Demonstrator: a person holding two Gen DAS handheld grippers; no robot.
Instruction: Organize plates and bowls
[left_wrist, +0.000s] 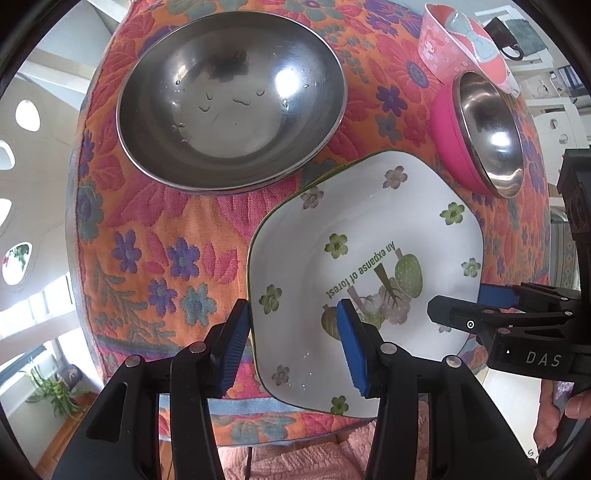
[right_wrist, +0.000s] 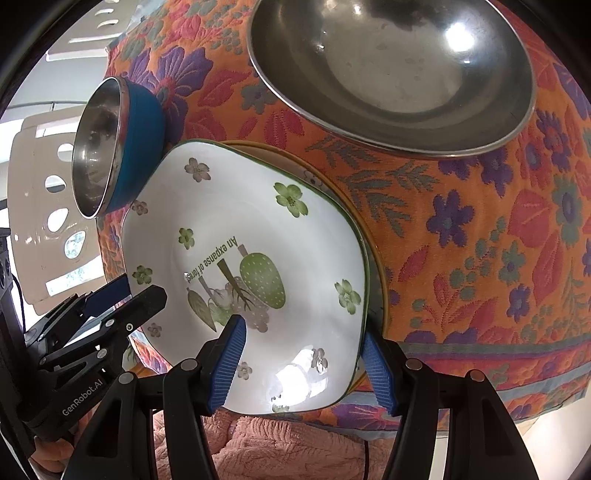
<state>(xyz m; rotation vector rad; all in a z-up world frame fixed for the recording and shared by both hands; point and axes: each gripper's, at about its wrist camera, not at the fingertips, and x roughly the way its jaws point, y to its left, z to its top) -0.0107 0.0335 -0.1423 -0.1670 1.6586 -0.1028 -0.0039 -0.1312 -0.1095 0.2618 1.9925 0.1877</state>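
**Both grippers straddle the floral plate's rim**

The large stainless steel bowl holds only water droplets. The pink-sided steel bowl and blue-sided steel bowl look empty. The white square plate with green flowers lies on the orange floral cloth, atop a yellow-rimmed plate, its lettering upside down. The left gripper and right gripper each stand spread across its rim, not clamped.
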